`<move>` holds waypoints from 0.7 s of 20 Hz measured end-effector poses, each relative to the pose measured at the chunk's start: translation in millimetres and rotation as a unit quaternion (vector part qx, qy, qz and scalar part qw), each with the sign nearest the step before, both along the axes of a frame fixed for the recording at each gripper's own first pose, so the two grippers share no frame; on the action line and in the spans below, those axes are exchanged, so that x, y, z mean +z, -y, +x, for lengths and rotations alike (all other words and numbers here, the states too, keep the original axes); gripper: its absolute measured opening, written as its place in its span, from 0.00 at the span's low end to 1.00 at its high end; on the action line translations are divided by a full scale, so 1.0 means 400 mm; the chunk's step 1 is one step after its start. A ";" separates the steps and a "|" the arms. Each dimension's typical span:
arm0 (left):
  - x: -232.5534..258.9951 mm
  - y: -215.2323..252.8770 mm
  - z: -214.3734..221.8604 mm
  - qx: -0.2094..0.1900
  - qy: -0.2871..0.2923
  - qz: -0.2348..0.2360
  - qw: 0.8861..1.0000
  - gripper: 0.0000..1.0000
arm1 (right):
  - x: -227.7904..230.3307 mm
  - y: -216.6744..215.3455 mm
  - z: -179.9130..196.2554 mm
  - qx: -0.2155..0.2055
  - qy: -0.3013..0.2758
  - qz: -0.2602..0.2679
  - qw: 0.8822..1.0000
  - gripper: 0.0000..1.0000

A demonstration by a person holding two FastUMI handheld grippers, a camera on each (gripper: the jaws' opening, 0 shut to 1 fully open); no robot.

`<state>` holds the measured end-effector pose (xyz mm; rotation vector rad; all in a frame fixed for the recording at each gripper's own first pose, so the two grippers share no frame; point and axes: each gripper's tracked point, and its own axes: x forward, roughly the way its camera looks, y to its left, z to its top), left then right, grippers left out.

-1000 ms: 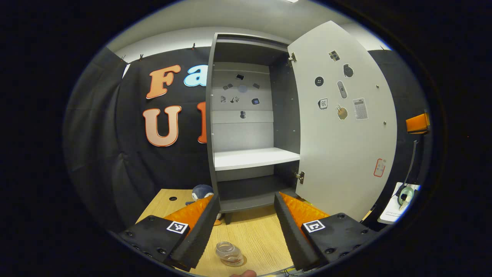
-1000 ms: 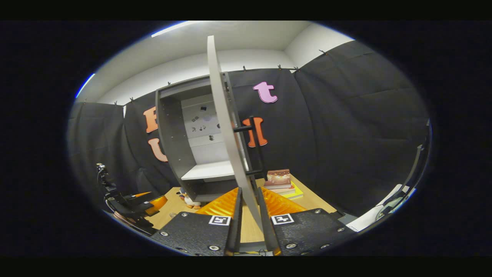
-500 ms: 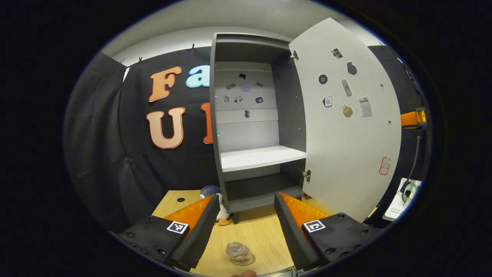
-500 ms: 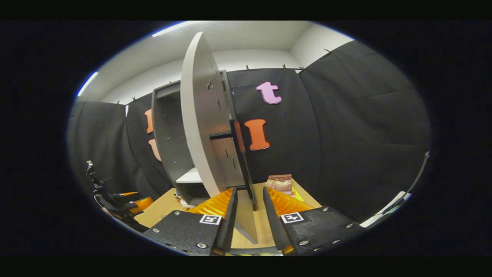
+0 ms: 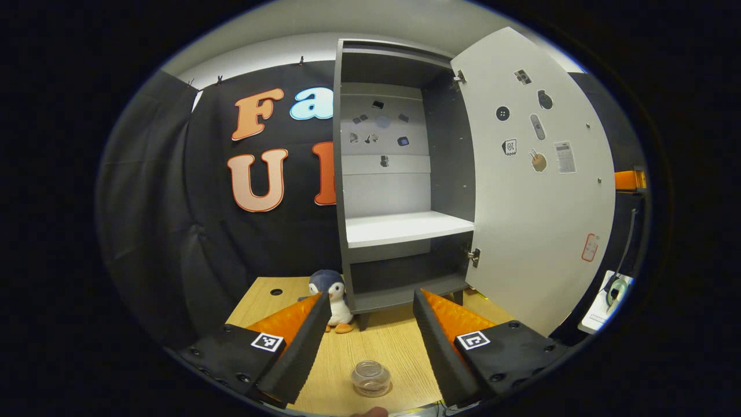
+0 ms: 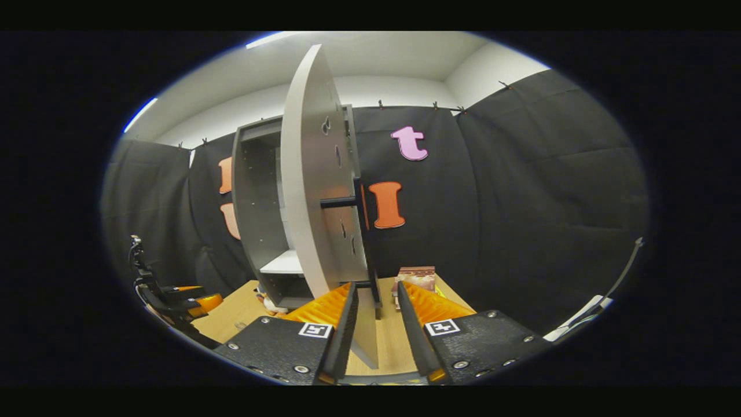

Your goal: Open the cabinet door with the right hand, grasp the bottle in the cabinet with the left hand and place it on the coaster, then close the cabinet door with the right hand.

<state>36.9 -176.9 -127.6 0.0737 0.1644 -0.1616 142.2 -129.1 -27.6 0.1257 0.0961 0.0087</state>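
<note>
Two fingers (image 6: 347, 324) flanking door (image 6: 310, 174) edge (ajar)

Left gripper (image 5: 366, 324): two wedge-shaped fingers with ribbed outer faces and foam-like inner pads, each rising from a black block (image 5: 509, 350) studded with dark screws and carrying a square black-and-white marker tag (image 5: 472, 340). Right gripper (image 6: 374, 321): the same build, ribbed wedges on black textured blocks with silver screw heads (image 6: 301, 369) and a marker tag (image 6: 315, 330) on each. At the right gripper view's left edge the left gripper shows with black framework and what may be a thin cable (image 6: 138, 260)
</note>
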 end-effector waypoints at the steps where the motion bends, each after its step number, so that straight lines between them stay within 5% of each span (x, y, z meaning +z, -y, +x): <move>1: -0.002 -0.005 0.003 0.000 0.000 0.001 1.000 0.93 | -0.002 -0.012 0.001 0.002 -0.002 0.001 1.000 0.45; 11: -0.039 -0.120 0.021 0.044 -0.016 -0.005 0.999 0.93 | 0.005 -0.186 0.017 0.084 0.002 0.004 0.996 0.45; 12: -0.041 -0.133 0.024 0.049 -0.017 -0.005 0.999 0.93 | 0.004 -0.201 0.018 0.092 0.002 0.009 0.996 0.35; 14: -0.043 -0.165 0.023 0.060 -0.019 -0.005 0.998 0.93 | 0.003 -0.228 0.031 0.106 0.003 0.016 0.994 0.46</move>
